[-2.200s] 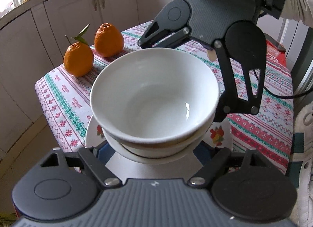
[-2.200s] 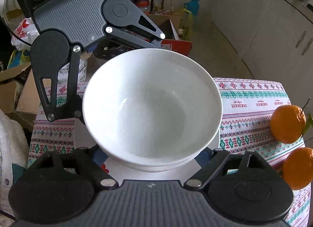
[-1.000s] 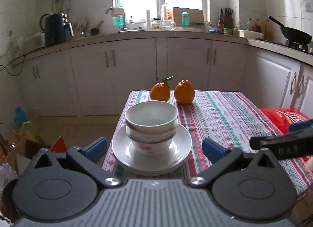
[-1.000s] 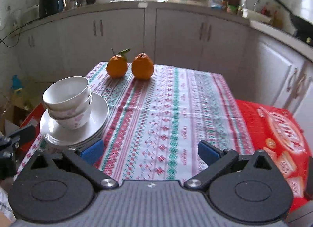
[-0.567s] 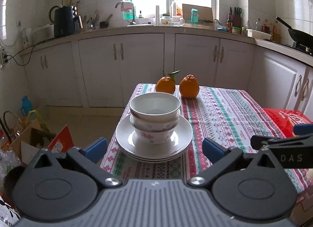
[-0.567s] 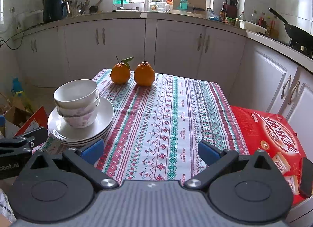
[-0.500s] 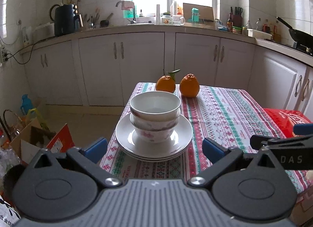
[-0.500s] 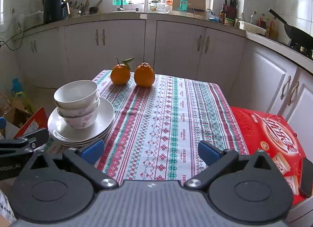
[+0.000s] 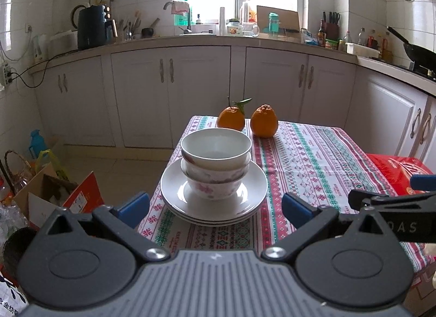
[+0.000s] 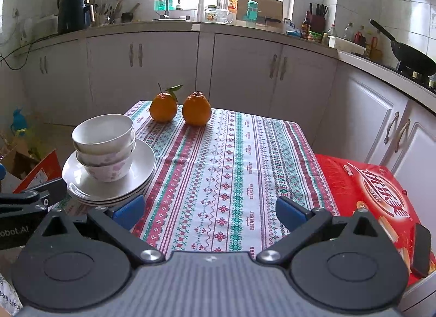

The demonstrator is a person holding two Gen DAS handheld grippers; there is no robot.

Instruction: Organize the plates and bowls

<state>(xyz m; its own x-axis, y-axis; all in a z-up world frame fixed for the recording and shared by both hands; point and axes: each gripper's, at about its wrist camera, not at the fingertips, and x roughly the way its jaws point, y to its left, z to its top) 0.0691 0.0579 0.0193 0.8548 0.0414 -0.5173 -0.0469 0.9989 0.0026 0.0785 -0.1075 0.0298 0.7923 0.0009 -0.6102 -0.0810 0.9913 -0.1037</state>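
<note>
Bowls (image 9: 215,163) stacked on plates (image 9: 214,206), beyond the left gripper (image 9: 215,209), both grippers' jaws released, empty.

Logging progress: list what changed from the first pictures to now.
Both grippers, left and right, let go of the top bowl and drew back, open. Bowls, plates and oranges stayed put on the table.
</note>
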